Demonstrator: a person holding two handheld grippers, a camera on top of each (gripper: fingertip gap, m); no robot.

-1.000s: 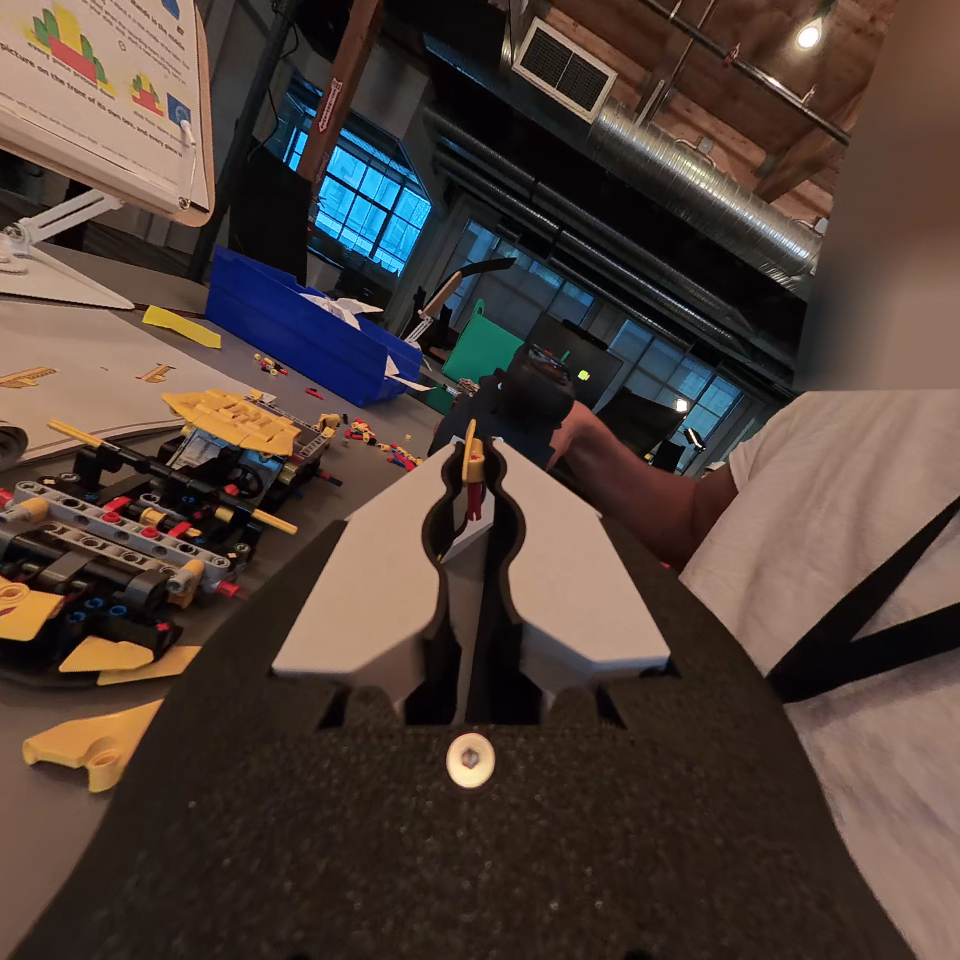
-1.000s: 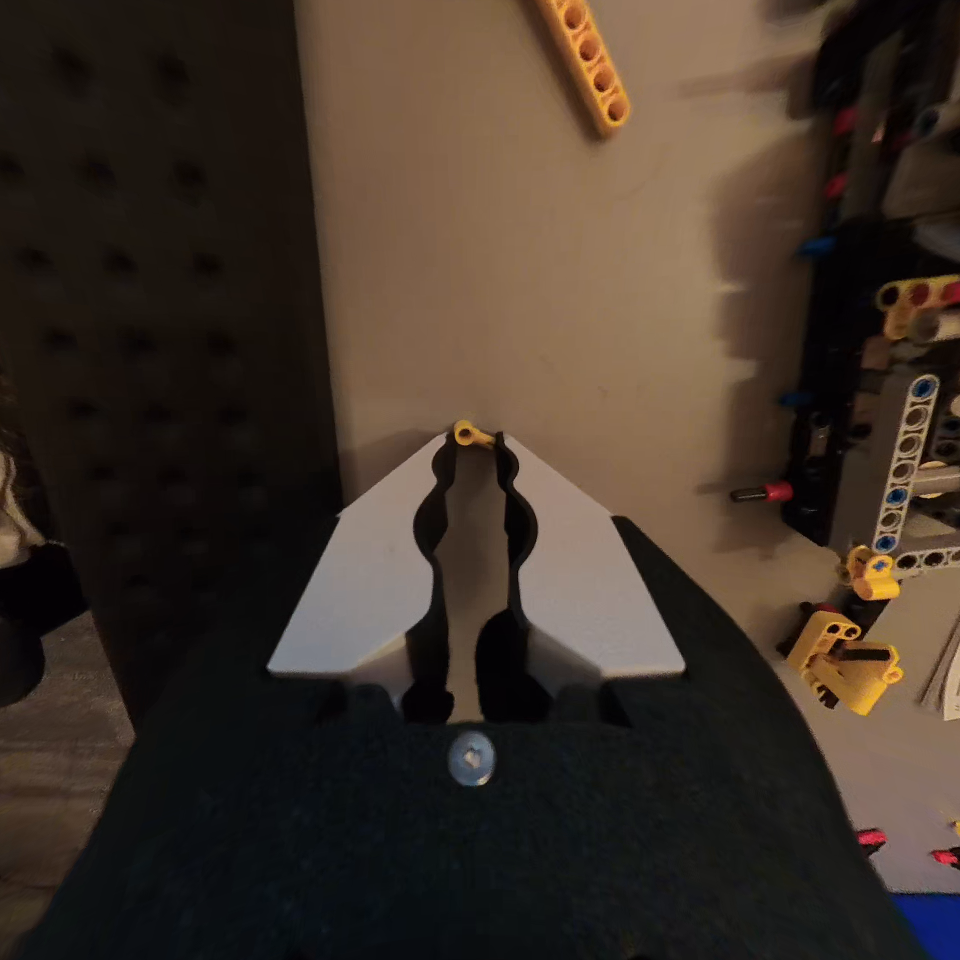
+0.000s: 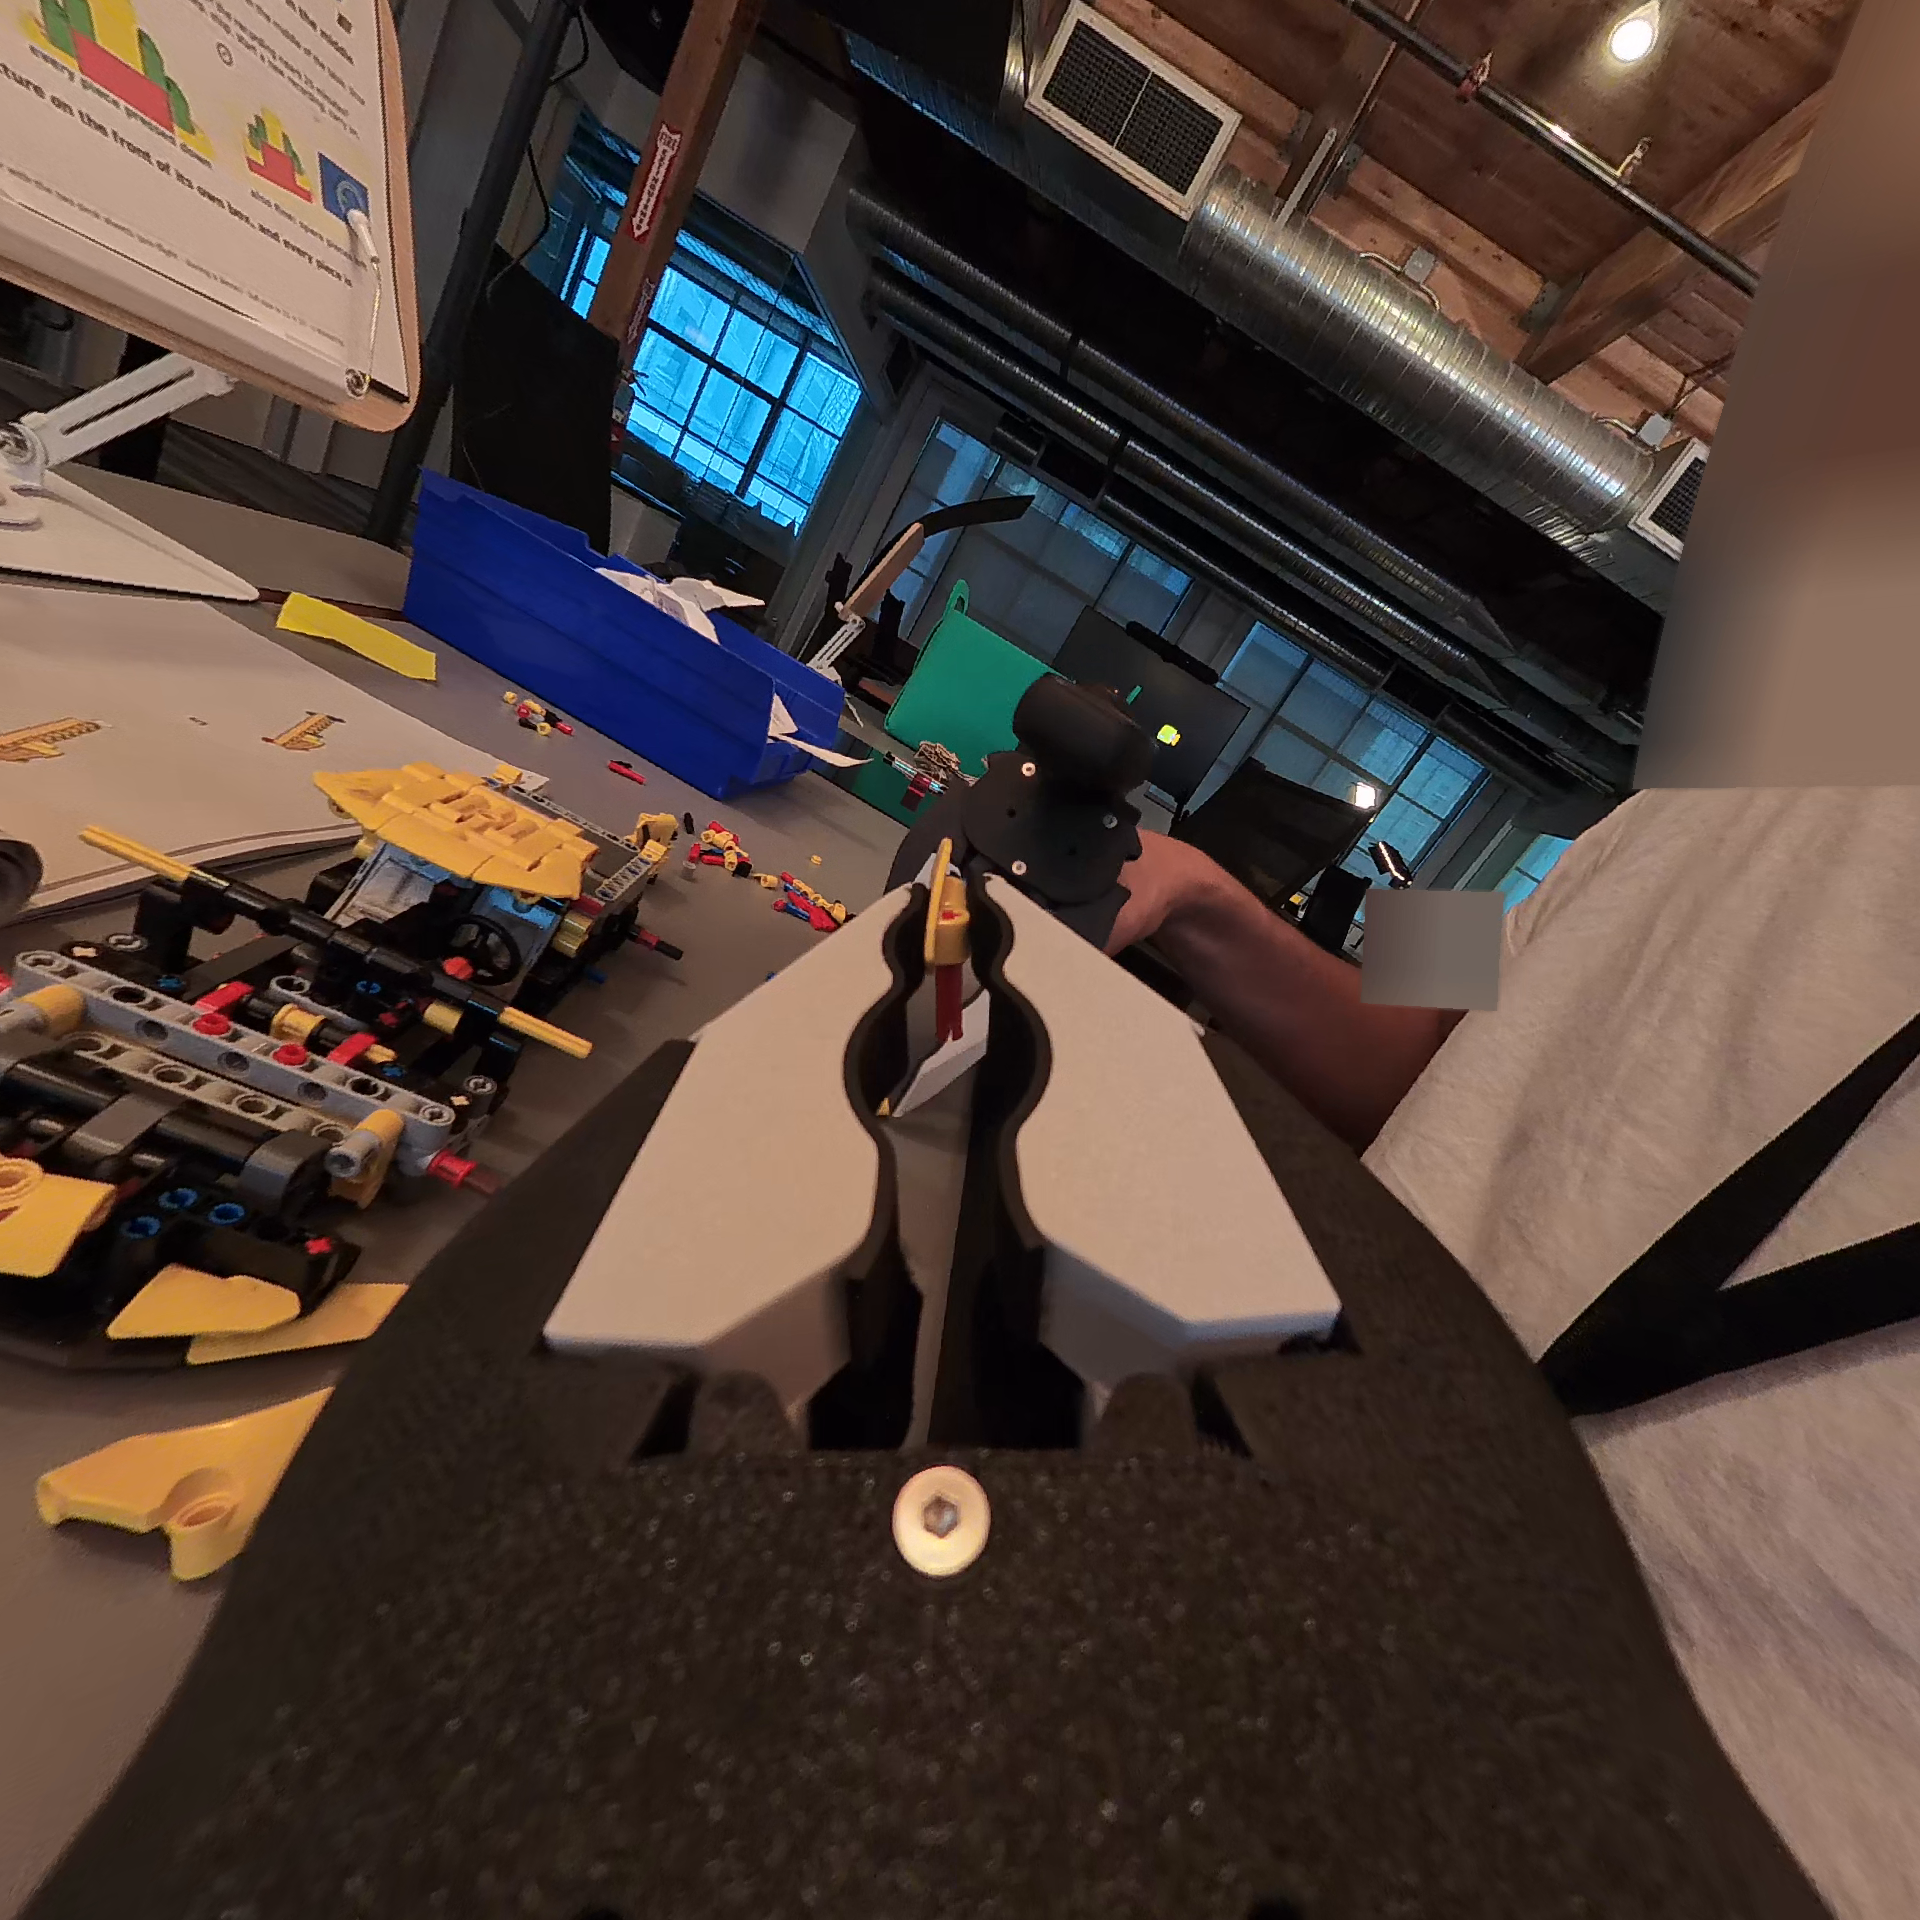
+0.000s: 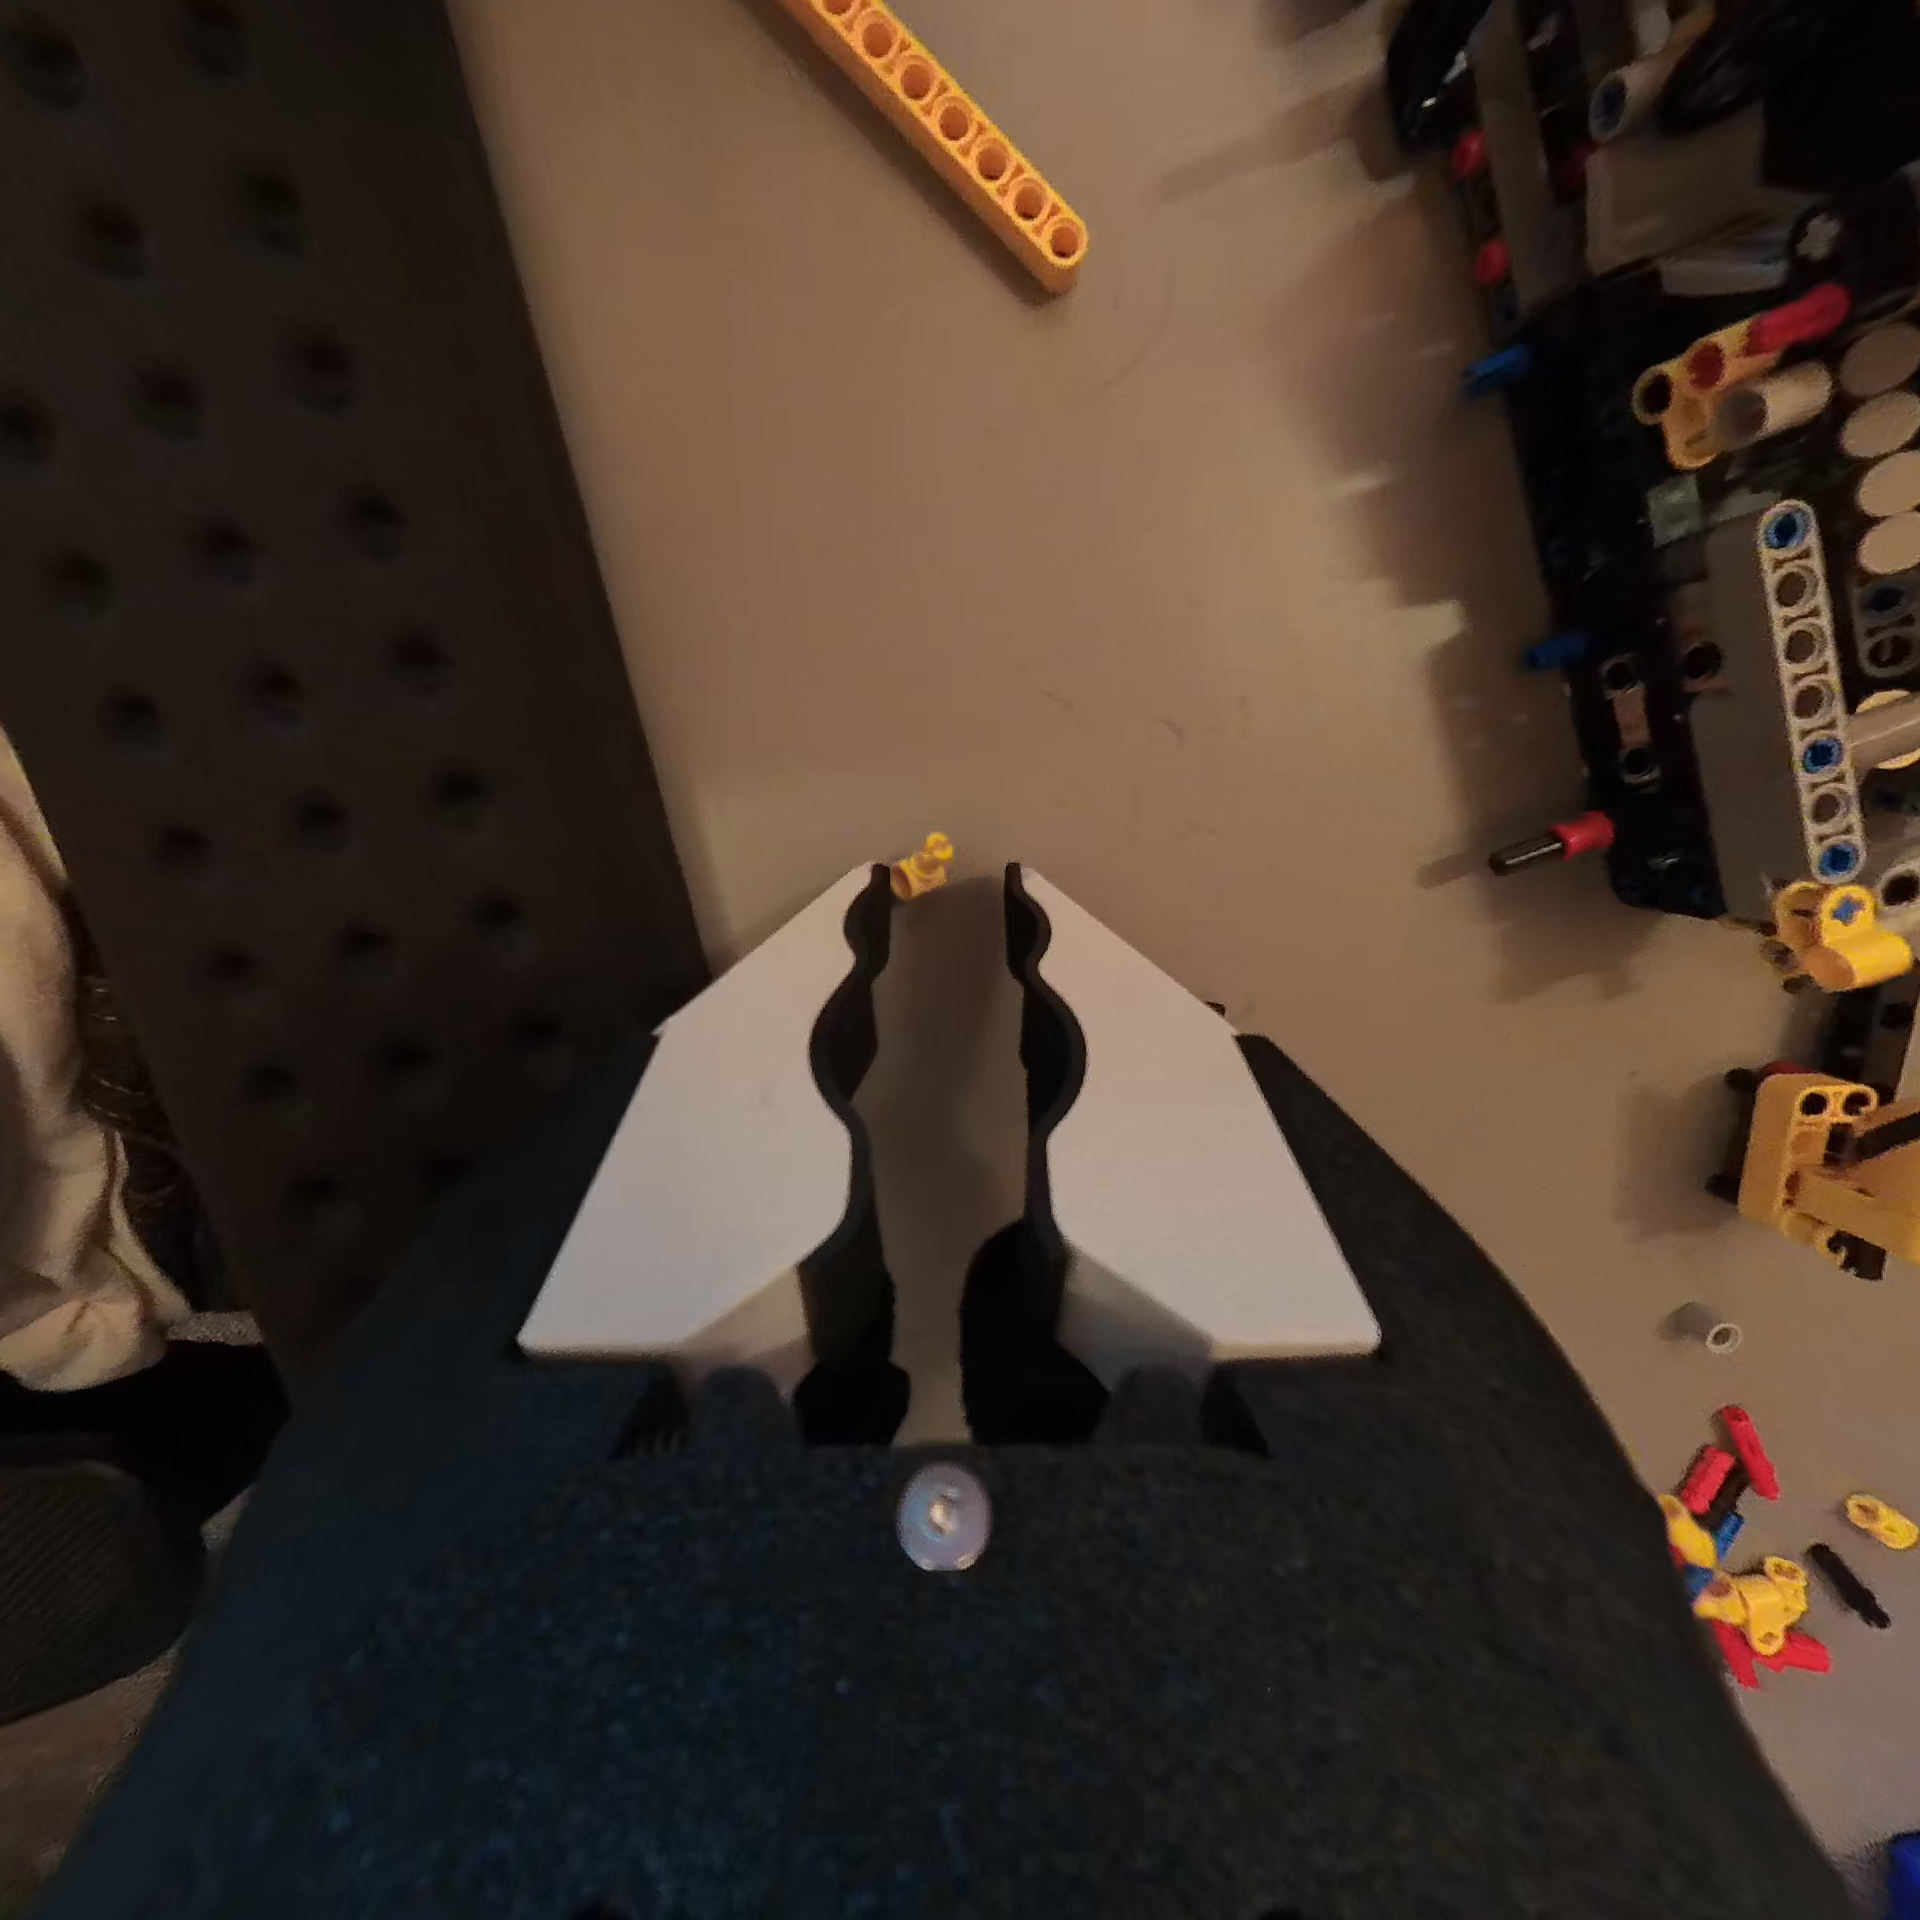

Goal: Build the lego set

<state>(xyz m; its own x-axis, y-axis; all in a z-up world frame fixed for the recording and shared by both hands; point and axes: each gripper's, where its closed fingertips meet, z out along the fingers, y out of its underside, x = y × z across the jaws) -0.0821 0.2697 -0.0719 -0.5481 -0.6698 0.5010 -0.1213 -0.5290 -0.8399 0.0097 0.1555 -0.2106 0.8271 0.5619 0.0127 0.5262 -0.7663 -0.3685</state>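
My left gripper [image 3: 948,891] is shut on a thin yellow lego piece [image 3: 941,920] with a red pin [image 3: 948,1003] hanging below it, held up in the air. My right gripper [image 4: 943,878] is open over the grey table [image 4: 935,520]. A tiny yellow connector [image 4: 923,864] sits at its left fingertip, not clamped; I cannot tell whether it touches the pad. The right gripper's black body [image 3: 1049,821] shows just behind the held piece in the left wrist view. The half-built black and yellow car [image 3: 312,1039] lies to the left; it also shows in the right wrist view [image 4: 1714,623].
A long yellow beam [image 4: 956,125] lies ahead of the right gripper. A yellow panel [image 3: 166,1486] lies near the car. Loose small pieces [image 4: 1745,1558] are scattered at the right. A blue bin [image 3: 582,644] and an instruction board [image 3: 187,156] stand behind. A dark pegboard [image 4: 260,520] borders the table. My hands' fingertips stand some 20 cm from each other.
My right gripper has opened and let go of the tiny yellow connector, which now sits by the left fingertip. My left gripper still holds its piece and has barely moved.
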